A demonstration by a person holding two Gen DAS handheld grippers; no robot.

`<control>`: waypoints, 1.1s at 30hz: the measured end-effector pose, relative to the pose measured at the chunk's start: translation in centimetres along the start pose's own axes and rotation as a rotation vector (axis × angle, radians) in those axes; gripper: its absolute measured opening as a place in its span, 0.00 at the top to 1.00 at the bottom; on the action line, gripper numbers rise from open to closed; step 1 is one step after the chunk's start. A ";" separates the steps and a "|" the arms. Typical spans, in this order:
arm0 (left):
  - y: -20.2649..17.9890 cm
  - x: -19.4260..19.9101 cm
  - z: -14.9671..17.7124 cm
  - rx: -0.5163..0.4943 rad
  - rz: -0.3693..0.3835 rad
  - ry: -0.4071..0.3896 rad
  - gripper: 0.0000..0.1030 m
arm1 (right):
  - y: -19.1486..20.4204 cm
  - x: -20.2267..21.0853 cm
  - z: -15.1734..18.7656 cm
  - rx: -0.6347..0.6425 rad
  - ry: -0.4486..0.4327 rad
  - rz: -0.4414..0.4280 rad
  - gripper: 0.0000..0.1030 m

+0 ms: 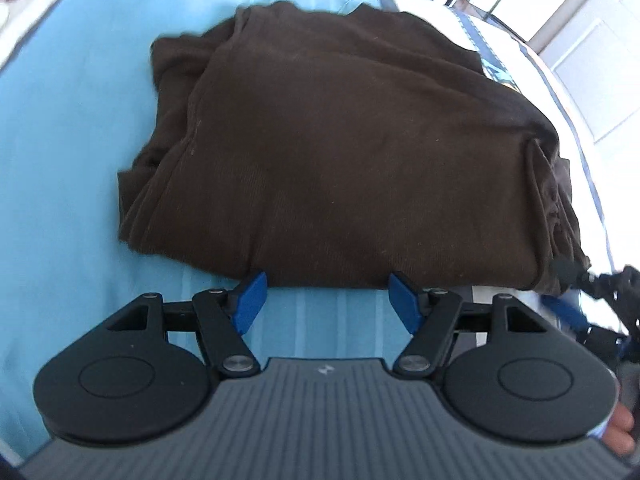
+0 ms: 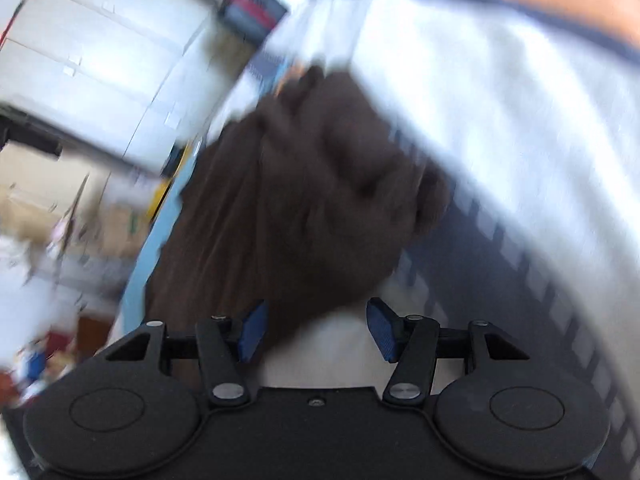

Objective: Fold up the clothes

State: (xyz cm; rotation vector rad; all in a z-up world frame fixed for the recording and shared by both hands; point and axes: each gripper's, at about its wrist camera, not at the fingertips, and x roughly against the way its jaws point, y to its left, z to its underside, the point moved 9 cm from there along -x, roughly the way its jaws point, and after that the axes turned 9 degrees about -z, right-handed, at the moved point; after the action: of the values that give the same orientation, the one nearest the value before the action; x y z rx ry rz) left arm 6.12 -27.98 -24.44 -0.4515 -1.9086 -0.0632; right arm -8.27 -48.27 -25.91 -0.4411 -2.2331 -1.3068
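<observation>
A dark brown garment (image 1: 340,152) lies folded in a thick bundle on a light blue sheet (image 1: 60,168). My left gripper (image 1: 328,294) is open, and its blue pads (image 1: 252,300) sit right at the garment's near edge with only sheet between them. In the blurred right wrist view, the bunched end of the brown garment (image 2: 304,200) fills the middle. My right gripper (image 2: 320,322) stands open just before it. A fold of cloth reaches down beside its left pad (image 2: 254,330), but the pads do not press on it.
A white cover with a dark patterned border (image 2: 500,152) lies to the right of the garment and the blue sheet's edge (image 2: 160,224) to its left. White cupboards (image 2: 100,60) and boxes stand beyond. A dark gripper part (image 1: 604,284) and a hand (image 1: 620,428) show at the left view's right edge.
</observation>
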 end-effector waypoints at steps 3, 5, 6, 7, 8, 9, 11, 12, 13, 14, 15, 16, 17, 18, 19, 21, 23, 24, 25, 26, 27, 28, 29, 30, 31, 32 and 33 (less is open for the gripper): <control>0.0 0.4 -0.1 -0.019 -0.011 -0.021 0.35 | -0.6 -0.6 -2.0 0.053 -0.088 0.044 0.33; -0.5 0.2 0.0 -0.054 -0.019 -0.026 0.35 | -0.5 -1.2 -2.1 0.048 -0.121 -0.013 0.28; -0.7 0.1 0.1 -0.073 -0.022 -0.027 0.34 | -0.6 -1.1 -2.2 0.054 -0.139 -0.035 0.28; -1.0 -0.1 0.2 -0.097 -0.032 -0.022 0.34 | -0.3 -1.4 -2.0 0.093 -0.134 -0.034 0.29; -1.0 0.1 0.7 -0.117 -0.040 -0.019 0.34 | 0.0 -1.7 -1.8 0.139 -0.125 -0.028 0.40; -1.2 0.3 1.0 -0.137 -0.048 -0.017 0.34 | 0.4 -2.0 -1.7 0.186 -0.116 -0.022 0.60; -1.2 0.4 1.0 -0.155 -0.057 -0.016 0.34 | 0.8 -2.4 -1.8 0.225 -0.089 0.001 0.79; -1.2 0.6 1.1 -0.159 -0.060 -0.017 0.34 | 0.5 -1.9 -2.1 0.209 -0.098 0.016 0.82; -0.9 1.0 0.9 -0.162 -0.074 -0.024 0.34 | 0.1 -1.1 -2.5 0.185 -0.114 0.021 0.83; -0.6 1.5 0.7 -0.172 -0.091 -0.041 0.34 | 0.1 -0.2 -2.8 0.174 -0.140 0.017 0.84; -0.2 2.3 0.3 -0.186 -0.098 -0.068 0.34 | 0.4 0.5 -3.3 0.187 -0.166 0.011 0.85; 0.2 3.2 -0.1 -0.201 -0.102 -0.097 0.34 | 0.8 1.0 -3.8 0.206 -0.192 0.004 0.85; 0.5 4.0 -0.5 -0.213 -0.085 -0.115 0.34 | 1.3 1.3 -3.9 0.227 -0.199 -0.002 0.85; 0.6 4.7 -1.0 -0.235 -0.040 -0.121 0.33 | 1.7 1.6 -3.9 0.250 -0.201 -0.006 0.85; 0.8 5.2 -1.7 -0.242 0.001 -0.119 0.33 | 2.1 1.8 -4.0 0.272 -0.203 -0.011 0.85; 1.7 5.9 -3.8 -0.177 0.037 -0.135 0.33 | 2.2 1.5 -3.8 0.280 -0.186 -0.009 0.85; 1.9 5.3 -5.4 -0.160 0.108 -0.119 0.33 | 1.9 1.2 -3.8 0.287 -0.177 0.002 0.85; 1.9 4.5 -5.7 -0.169 0.124 -0.087 0.33 | 1.9 1.0 -3.9 0.280 -0.170 -0.003 0.85; 1.8 3.4 -5.6 -0.190 0.132 -0.047 0.33 | 2.1 1.0 -4.0 0.267 -0.163 -0.020 0.85; 2.0 2.4 -5.2 -0.207 0.132 -0.022 0.33 | 2.5 1.1 -4.0 0.268 -0.165 -0.039 0.85; 2.4 1.3 -4.6 -0.215 0.118 -0.001 0.33 | 2.9 1.3 -4.0 0.274 -0.169 -0.059 0.85; 2.8 0.1 -3.9 -0.221 0.101 0.021 0.34 | 3.4 1.5 -3.9 0.302 -0.173 -0.065 0.85; 3.2 -0.4 -3.4 -0.222 0.097 0.032 0.34 | 3.8 1.6 -3.8 0.333 -0.174 -0.063 0.85; 3.2 -0.1 -3.3 -0.224 0.103 0.021 0.34 | 4.2 1.7 -3.6 0.364 -0.175 -0.060 0.85; 3.3 0.4 -3.4 -0.218 0.102 0.016 0.33 | 4.7 1.8 -3.5 0.394 -0.176 -0.058 0.85; 3.3 1.0 -3.7 -0.210 0.099 0.013 0.33 | 5.2 1.8 -3.5 0.411 -0.176 -0.067 0.84; 3.5 1.8 -4.0 -0.195 0.100 -0.003 0.33 | 5.8 1.8 -3.5 0.425 -0.175 -0.082 0.84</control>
State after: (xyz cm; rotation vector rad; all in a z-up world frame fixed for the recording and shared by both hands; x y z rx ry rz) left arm 10.33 -25.27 -21.85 -0.6777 -1.8876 -0.1843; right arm -5.82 -48.43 -19.33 -0.3157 -2.6120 -0.8176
